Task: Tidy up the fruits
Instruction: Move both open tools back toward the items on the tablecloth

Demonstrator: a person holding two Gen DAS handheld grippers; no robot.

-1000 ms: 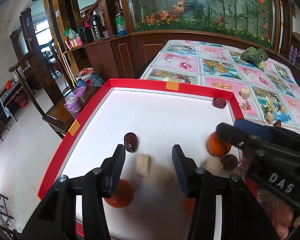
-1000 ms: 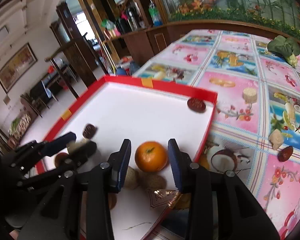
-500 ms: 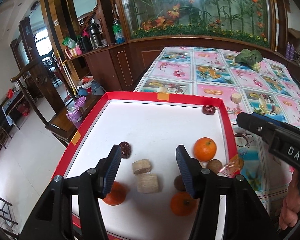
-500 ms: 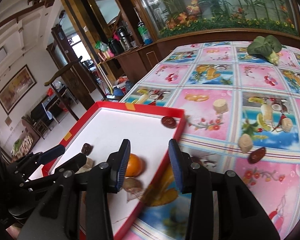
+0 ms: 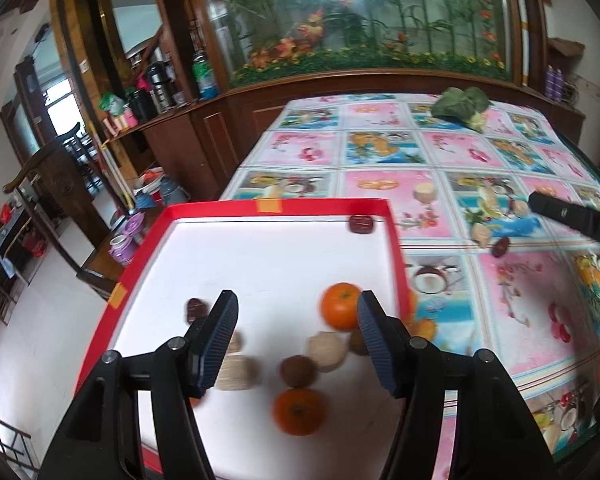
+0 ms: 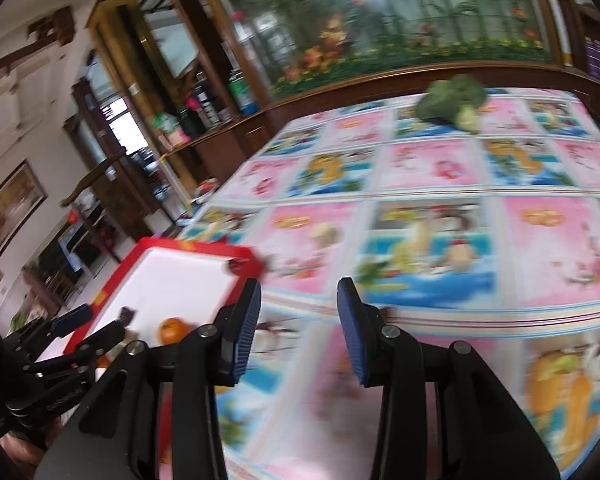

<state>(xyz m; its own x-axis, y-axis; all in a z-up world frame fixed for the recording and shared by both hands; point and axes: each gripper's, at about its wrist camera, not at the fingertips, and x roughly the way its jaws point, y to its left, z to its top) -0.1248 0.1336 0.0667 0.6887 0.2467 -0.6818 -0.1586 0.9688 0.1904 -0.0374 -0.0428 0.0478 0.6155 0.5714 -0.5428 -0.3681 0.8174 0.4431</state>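
Note:
A red-rimmed white tray (image 5: pixel 324 203) holds two oranges (image 5: pixel 340 306) (image 5: pixel 298 411), dark dates (image 5: pixel 360 224) (image 5: pixel 196 309), a brown round fruit (image 5: pixel 298 370) and beige pieces (image 5: pixel 327 350). My left gripper (image 5: pixel 296 320) hovers above the tray's near part; its jaws are opening and nothing is between them. More beige pieces (image 5: pixel 482 234) and a date (image 5: pixel 500 247) lie on the flowered tablecloth to the right. My right gripper (image 6: pixel 298 308) is open and empty over the tablecloth, right of the tray (image 6: pixel 204 250). This view is blurred.
A green leafy vegetable (image 6: pixel 452 100) lies at the table's far end. A wooden cabinet with a planted glass case stands behind the table. A chair and small pots (image 5: pixel 122 236) are on the floor left of the tray. The tray sits at the table's left corner.
The right gripper swung right, away from the orange and the tray, out over the tablecloth. The left gripper drew back a little and its jaws spread wider.

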